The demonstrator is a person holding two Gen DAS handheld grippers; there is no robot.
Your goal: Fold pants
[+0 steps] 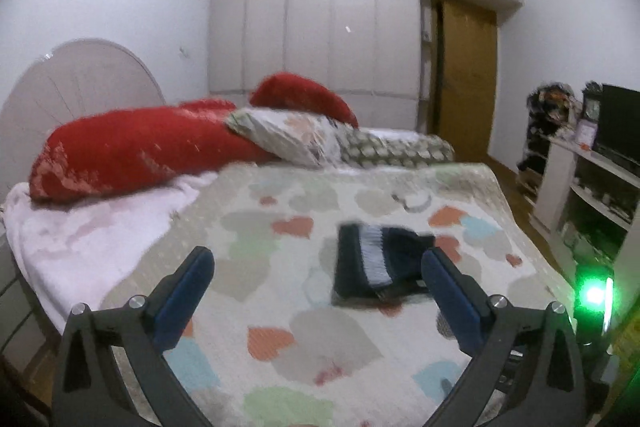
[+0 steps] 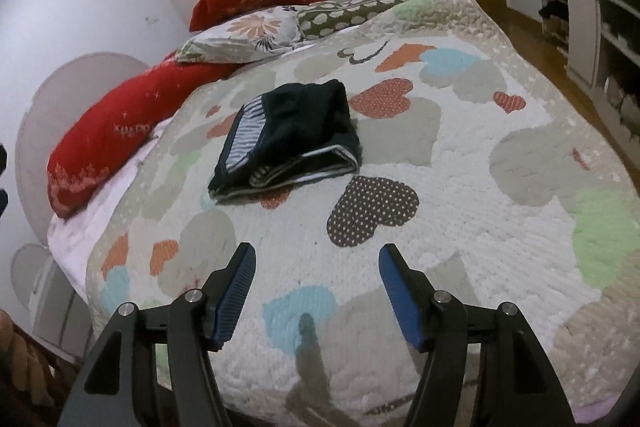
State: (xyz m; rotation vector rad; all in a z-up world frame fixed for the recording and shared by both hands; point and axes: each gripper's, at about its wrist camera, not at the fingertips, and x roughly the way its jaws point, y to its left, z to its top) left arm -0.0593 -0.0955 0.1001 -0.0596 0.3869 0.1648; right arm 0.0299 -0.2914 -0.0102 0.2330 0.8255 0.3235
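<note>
On the left, my red pillows (image 2: 120, 131) lie along the headboard side of the bed. My left claw (image 1: 316, 291) is spread wide and empty, hovering above the heart-patterned quilt (image 1: 320, 339). Just ahead of it and toward its right finger, the dark pants (image 2: 288, 135) sit as a compact folded bundle in the middle of the bed, striped waistband showing at the left edge. My right claw (image 2: 316, 291) is also spread with nothing between its fingers, well short of the bundle. The fold looks finished to me. To do this step well, I should keep both claws clear of the cloth so no edge gets dragged loose.
</note>
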